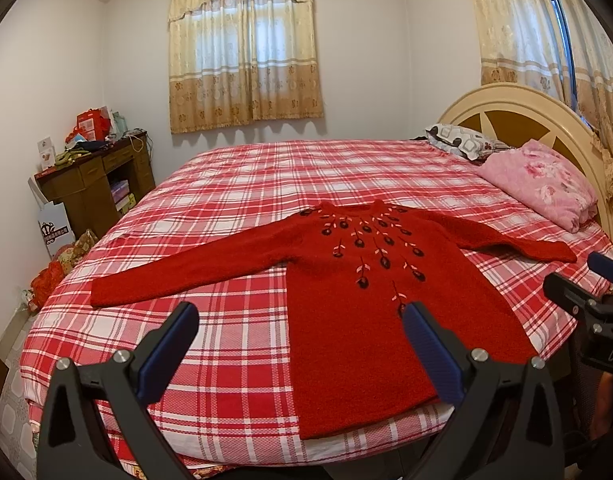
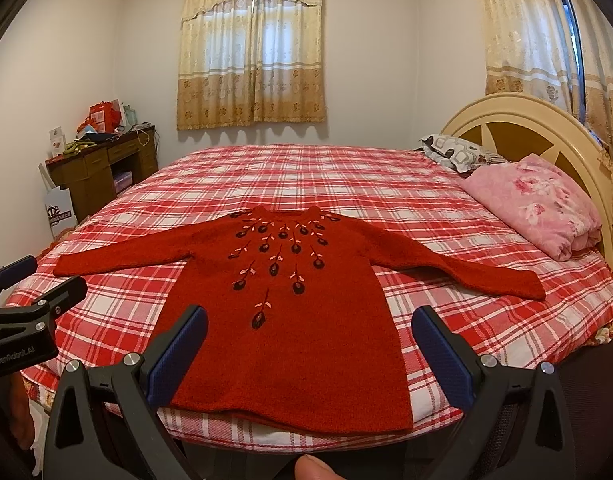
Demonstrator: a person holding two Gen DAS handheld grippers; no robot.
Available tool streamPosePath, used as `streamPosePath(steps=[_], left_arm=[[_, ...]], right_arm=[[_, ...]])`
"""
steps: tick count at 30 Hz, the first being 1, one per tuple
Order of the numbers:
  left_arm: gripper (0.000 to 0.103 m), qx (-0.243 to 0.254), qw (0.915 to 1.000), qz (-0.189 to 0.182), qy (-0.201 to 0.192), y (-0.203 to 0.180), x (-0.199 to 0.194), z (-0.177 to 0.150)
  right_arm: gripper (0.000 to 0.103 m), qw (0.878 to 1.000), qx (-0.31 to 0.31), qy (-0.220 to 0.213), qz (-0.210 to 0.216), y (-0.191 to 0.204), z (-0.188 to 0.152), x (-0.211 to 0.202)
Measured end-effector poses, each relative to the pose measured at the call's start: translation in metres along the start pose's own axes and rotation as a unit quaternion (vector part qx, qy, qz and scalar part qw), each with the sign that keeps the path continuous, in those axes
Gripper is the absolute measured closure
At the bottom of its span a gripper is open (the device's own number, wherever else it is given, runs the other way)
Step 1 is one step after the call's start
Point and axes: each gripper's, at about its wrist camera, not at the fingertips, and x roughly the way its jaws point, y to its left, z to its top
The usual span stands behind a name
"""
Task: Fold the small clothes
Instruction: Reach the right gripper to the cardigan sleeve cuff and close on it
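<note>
Lying flat at frame centre, a red sweater (image 1: pixel 370 304) covered the plaid bed (image 1: pixel 234 200), sleeves spread.
Left gripper (image 1: pixel 300 320) and right gripper (image 2: pixel 310 322) stood wide, holding nothing.

A wide bed covered with a red and white checked sheet (image 2: pixel 346 184) carried everything. A red knitted sweater with dark embroidered flowers (image 2: pixel 306 320) lay flat on it, front up, both sleeves spread out. Near the headboard lay a folded pink flowered blanket (image 2: pixel 538 204) and a grey patterned pillow (image 2: pixel 450 152).
</note>
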Motion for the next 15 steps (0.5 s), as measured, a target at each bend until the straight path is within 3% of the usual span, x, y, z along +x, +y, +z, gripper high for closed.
streamPosePath(steps=[9, 15], left_arm=[[0.000, 0.008, 1.0000, 0.001, 0.002, -0.001, 0.017, -0.002], [0.000, 0.023, 0.9997, 0.008, 0.010, -0.006, 0.048, 0.006]], right_arm=[[0.001, 1.000, 0.003, 0.010, 0.004, -0.018, -0.004, 0.027], [0.001, 0.999, 0.019, 0.025, -0.023, -0.069, -0.002, 0.066]])
